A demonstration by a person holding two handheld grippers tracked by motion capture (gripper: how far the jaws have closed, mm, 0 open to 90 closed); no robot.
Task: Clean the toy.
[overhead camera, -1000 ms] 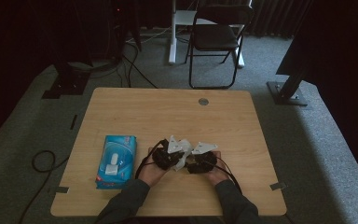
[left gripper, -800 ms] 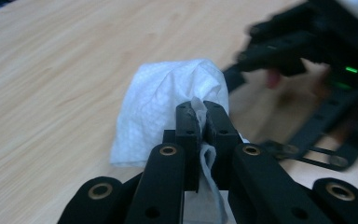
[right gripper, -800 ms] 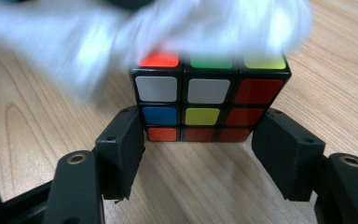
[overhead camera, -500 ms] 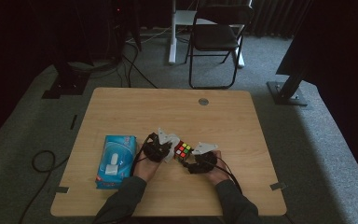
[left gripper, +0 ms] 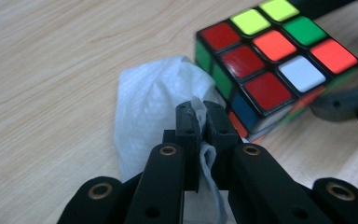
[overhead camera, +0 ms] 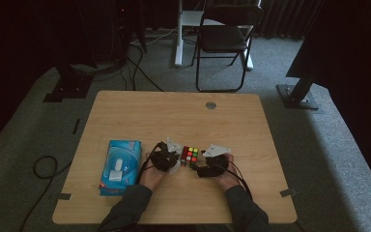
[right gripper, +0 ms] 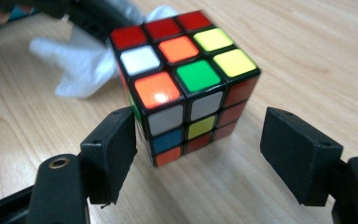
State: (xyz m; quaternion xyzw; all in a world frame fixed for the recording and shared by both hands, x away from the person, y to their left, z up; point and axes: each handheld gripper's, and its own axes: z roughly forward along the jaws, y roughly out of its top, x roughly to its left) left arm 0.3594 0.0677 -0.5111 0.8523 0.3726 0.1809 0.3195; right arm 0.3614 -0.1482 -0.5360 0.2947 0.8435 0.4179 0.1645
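A scrambled puzzle cube (overhead camera: 190,156) (left gripper: 274,70) (right gripper: 186,79) rests on the wooden table (overhead camera: 174,116) between my two grippers. My left gripper (overhead camera: 174,157) (left gripper: 202,114) is shut on a crumpled white tissue (left gripper: 161,105) (right gripper: 86,60), which lies against the cube's left side. My right gripper (overhead camera: 204,166) (right gripper: 198,140) stands open, its jaws wide apart on either side of the cube's near corner; the left pad is close to the cube, the right pad apart from it.
A blue tissue pack (overhead camera: 121,166) lies at the table's front left, beside my left hand. A round grommet (overhead camera: 211,105) sits near the far edge. A folding chair (overhead camera: 224,38) and stand legs are on the floor beyond.
The two grippers, bunched together over the cube a second ago, have drawn apart, the left moving left. The cube is now uncovered between them.
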